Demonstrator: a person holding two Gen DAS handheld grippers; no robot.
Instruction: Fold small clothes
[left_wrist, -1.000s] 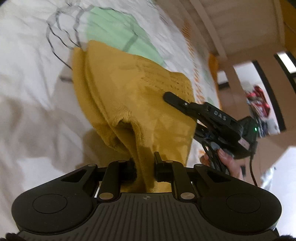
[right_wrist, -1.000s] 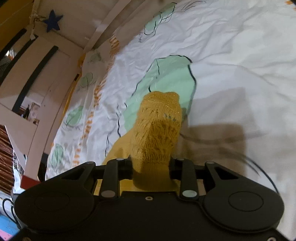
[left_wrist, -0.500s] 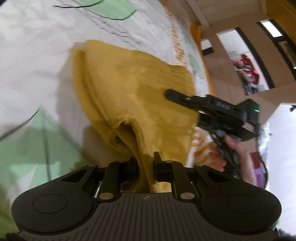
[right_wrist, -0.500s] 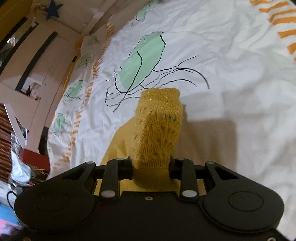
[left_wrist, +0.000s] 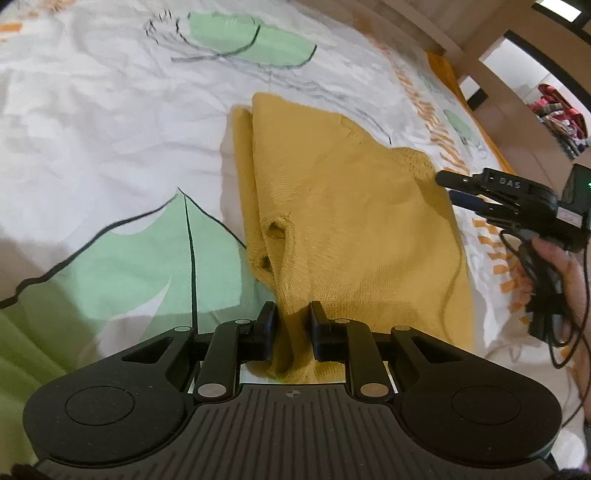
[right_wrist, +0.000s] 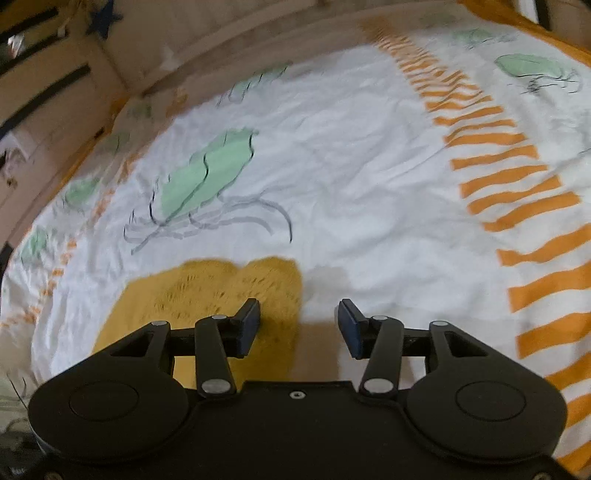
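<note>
Bed sheet (left_wrist: 110, 122), leaf print: mustard knit garment (left_wrist: 351, 221) lying doubled near middle. Left gripper (left_wrist: 291, 317) pinching hem to anchor fold; right gripper (right_wrist: 299, 325) spread, empty.

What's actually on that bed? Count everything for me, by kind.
Mustard knitted garment: 1
Hand-held gripper: 2, left hand-held gripper and right hand-held gripper
Printed bedsheet: 1
Total: 4
</note>
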